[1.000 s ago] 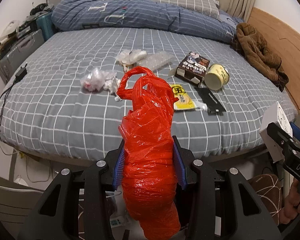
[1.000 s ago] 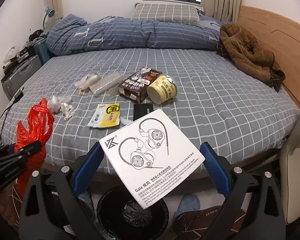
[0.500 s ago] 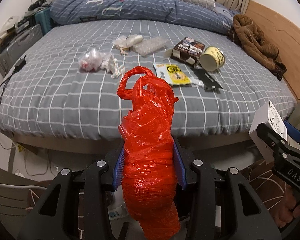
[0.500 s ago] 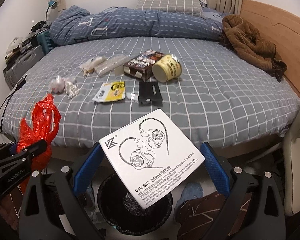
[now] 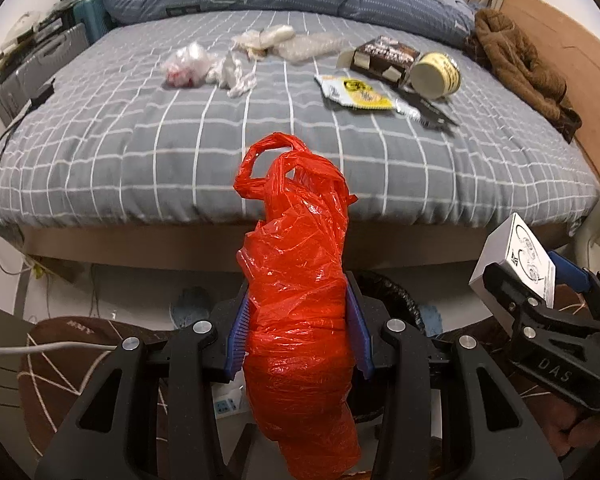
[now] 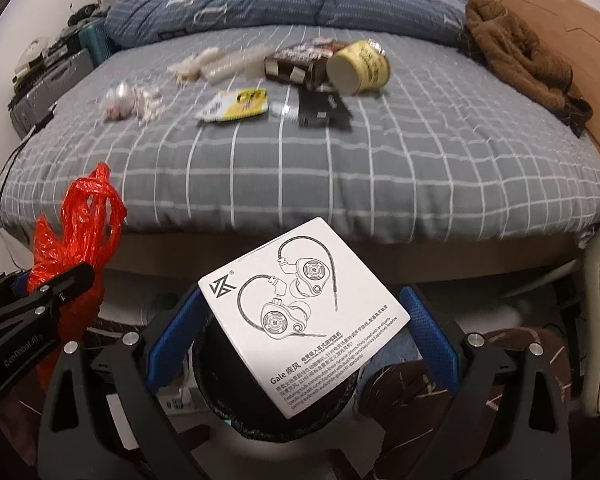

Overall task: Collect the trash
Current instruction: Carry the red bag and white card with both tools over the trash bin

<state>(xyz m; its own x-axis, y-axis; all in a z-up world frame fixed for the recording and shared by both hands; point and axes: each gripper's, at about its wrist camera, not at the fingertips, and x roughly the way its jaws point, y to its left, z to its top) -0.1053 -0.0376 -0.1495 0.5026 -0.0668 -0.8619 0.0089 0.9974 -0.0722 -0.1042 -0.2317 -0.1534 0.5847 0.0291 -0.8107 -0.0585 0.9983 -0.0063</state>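
Your grey checked bed (image 5: 148, 148) fills the view, with a yellow cup (image 6: 360, 66), a dark box (image 5: 384, 56), a yellow packet (image 6: 236, 106) and crumpled wrappers (image 5: 188, 66) scattered on it. Below its edge, the black bin (image 6: 260, 420) sits under your right gripper (image 6: 300, 336), which pinches the white earphone box (image 6: 304, 308) by its sides. Your left gripper (image 5: 298, 336) squeezes the bunched red plastic bag (image 5: 296, 300) just beside it.
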